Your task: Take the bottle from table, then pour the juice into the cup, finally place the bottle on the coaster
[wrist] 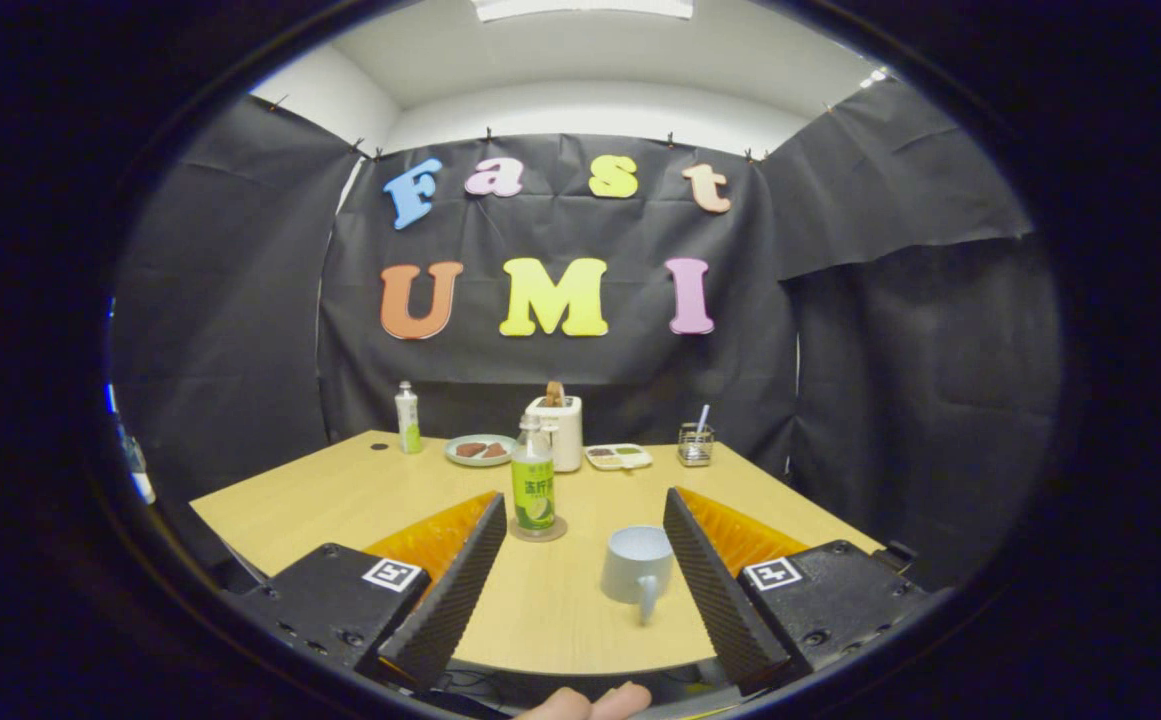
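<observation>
Right, the wooden counter (320,500) spreads out wide and pale ahead, and the gripper (580,570) hangs above its near edge with the two ribbed black fingers (460,590) spread far apart, holding nothing at all. Orange panels sit behind each finger, with a square marker on each black housing.

On to the bottle (532,478): clear plastic, bright green label with a lime slice printed on it, pale cap on top, standing upright. It sits on the coaster (538,531), a round grey disc peeking out beneath its base, just ahead of the left finger's tip and a touch inside the gap.

Beside it, the cup (637,566), a pale grey-blue mug, open mouth up, handle pointing back toward the gripper. It stands between the fingers, very close to the right one, near the bottle but apart from it.

Beyond those, along the far edge: a white toaster (565,432) directly behind the bottle with something brown poking from its slot, a green plate (480,450) with brown pieces to its left, a second white-and-green bottle (407,418) further left, a small divided tray (618,456) to the right, then a wire holder (696,443) with a stick in it.

Down at the very bottom, fingertips of a person's hand (590,703) just show.
</observation>
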Demonstrator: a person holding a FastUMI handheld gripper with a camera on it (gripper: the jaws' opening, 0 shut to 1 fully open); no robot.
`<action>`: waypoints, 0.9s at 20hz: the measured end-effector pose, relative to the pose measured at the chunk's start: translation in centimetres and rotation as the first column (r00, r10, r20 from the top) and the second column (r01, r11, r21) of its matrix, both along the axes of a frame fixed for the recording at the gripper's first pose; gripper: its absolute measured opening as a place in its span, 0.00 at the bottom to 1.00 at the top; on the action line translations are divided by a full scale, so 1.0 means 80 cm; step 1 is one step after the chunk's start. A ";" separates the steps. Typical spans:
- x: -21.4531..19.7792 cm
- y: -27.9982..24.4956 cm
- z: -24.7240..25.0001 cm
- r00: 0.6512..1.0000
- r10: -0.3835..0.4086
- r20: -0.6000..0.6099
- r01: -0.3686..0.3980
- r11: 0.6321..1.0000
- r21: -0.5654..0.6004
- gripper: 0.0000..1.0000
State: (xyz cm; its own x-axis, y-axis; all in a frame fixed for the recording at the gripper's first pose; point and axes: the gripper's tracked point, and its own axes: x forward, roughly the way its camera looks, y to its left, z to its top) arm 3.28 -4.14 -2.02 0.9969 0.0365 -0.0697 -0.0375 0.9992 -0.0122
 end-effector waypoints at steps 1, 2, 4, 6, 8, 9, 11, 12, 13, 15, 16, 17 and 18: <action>-0.007 -0.003 0.001 1.000 -0.001 -0.005 0.001 1.000 0.000 1.00; -0.013 -0.007 0.000 1.000 -0.004 -0.016 0.004 1.000 0.002 1.00; -0.025 -0.019 -0.003 1.000 -0.013 -0.027 0.013 1.000 0.007 1.00; -0.038 -0.030 -0.001 1.000 -0.022 -0.012 0.022 1.000 0.010 1.00; -0.047 -0.044 0.003 0.999 -0.046 0.012 0.046 0.998 0.036 1.00; -0.049 -0.048 0.000 0.998 -0.056 0.018 0.055 0.997 0.045 1.00; -0.052 -0.050 -0.002 0.998 -0.065 0.026 0.064 0.997 0.050 1.00; -0.052 -0.050 -0.003 0.998 -0.063 0.029 0.061 0.997 0.048 1.00; -0.052 -0.048 -0.001 0.998 -0.059 0.035 0.057 0.997 0.054 1.00; -0.051 -0.048 -0.004 0.998 -0.059 0.036 0.057 0.996 0.064 1.00; -0.050 -0.050 -0.005 0.997 -0.065 0.038 0.062 0.996 0.063 1.00; -0.050 -0.050 -0.005 0.997 -0.069 0.040 0.067 0.996 0.057 1.00; -0.051 -0.050 -0.004 0.996 -0.071 0.044 0.069 0.996 0.052 1.00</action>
